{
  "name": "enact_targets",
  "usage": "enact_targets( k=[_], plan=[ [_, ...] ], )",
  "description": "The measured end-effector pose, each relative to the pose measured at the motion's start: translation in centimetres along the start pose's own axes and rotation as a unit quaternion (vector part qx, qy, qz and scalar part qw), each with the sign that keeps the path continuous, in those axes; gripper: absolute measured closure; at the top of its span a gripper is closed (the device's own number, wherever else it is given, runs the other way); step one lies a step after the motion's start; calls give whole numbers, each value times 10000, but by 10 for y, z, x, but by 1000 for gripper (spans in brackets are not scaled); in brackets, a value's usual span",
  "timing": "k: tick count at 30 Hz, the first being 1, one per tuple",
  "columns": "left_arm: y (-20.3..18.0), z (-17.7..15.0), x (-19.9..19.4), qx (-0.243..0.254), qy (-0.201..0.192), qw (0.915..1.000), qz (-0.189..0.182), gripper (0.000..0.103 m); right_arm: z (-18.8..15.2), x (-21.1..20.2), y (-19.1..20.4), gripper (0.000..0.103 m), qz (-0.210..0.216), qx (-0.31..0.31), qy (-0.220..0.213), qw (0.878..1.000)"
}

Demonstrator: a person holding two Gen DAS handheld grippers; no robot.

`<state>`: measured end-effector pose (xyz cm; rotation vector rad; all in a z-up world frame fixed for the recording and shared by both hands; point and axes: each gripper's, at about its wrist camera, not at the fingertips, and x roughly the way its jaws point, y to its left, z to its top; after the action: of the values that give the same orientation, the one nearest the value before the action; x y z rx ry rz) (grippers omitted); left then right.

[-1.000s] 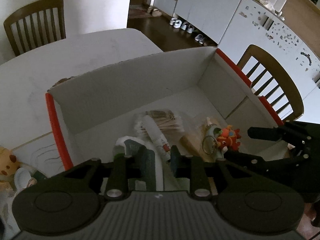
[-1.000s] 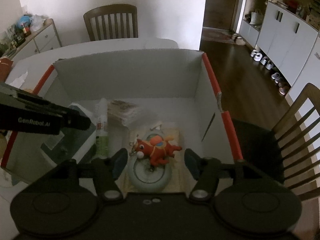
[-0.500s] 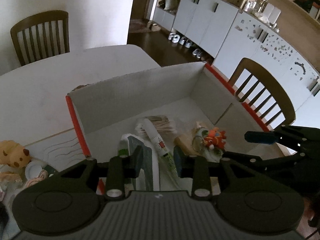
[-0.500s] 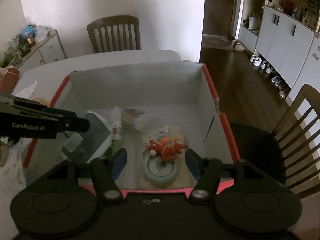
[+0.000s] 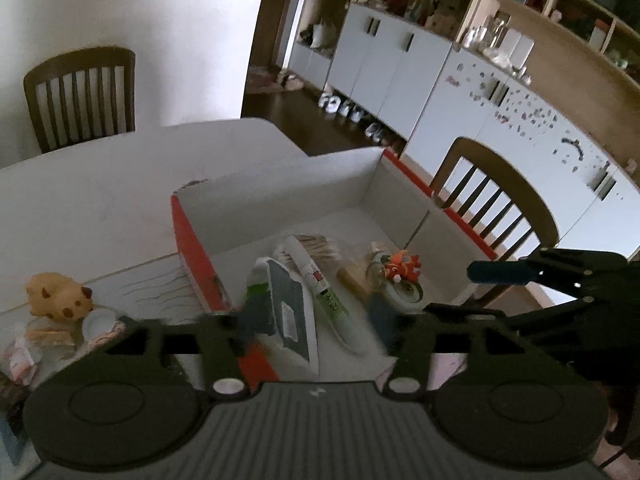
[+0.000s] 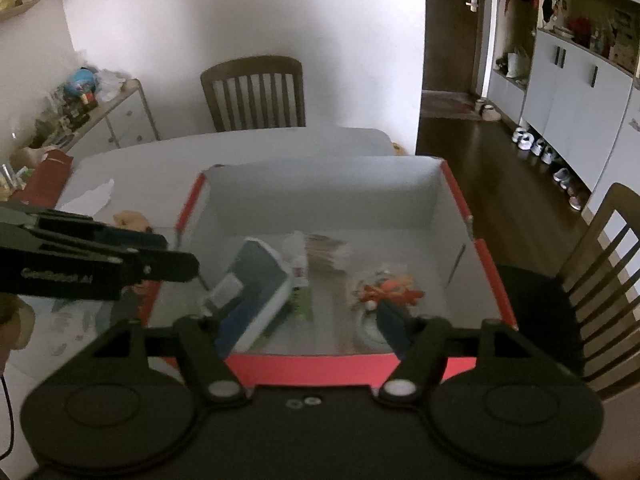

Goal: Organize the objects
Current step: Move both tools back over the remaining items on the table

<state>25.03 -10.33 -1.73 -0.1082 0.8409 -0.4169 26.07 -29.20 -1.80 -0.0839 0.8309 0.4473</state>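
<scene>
where left view shows plush (image 5: 60,294), right blurs it

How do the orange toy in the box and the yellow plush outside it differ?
The orange toy lies inside the red-edged box, on a round pale item; the yellow plush sits outside it on the table, beside the box's left wall in the left wrist view. The orange toy is bright orange-red with white bits; the yellow plush is pale yellow with brown spots. The orange toy looks smaller than the yellow plush. Neither is held by a claw.
</scene>
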Motion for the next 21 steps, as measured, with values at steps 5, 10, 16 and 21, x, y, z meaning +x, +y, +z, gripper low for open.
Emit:
enact_targets(
  k=[5,10,16,21],
  plan=[
    [12,-11,-23,72,-79,9999,-78,35,-3,-6,28,26,74,87,-40,9999],
    [34,-25,-46,69,-100,9999,-59,28,-8,-11,57,19,122,154,-93,9998],
    [68,-42,-71,-4,-134,9999,56,21,-13,-9,92,11,130,238,-155,9995],
    [98,-56,-86,-14,-97,9998,174,14,-18,-1,118,11,69,278,-97,9995]
  ],
)
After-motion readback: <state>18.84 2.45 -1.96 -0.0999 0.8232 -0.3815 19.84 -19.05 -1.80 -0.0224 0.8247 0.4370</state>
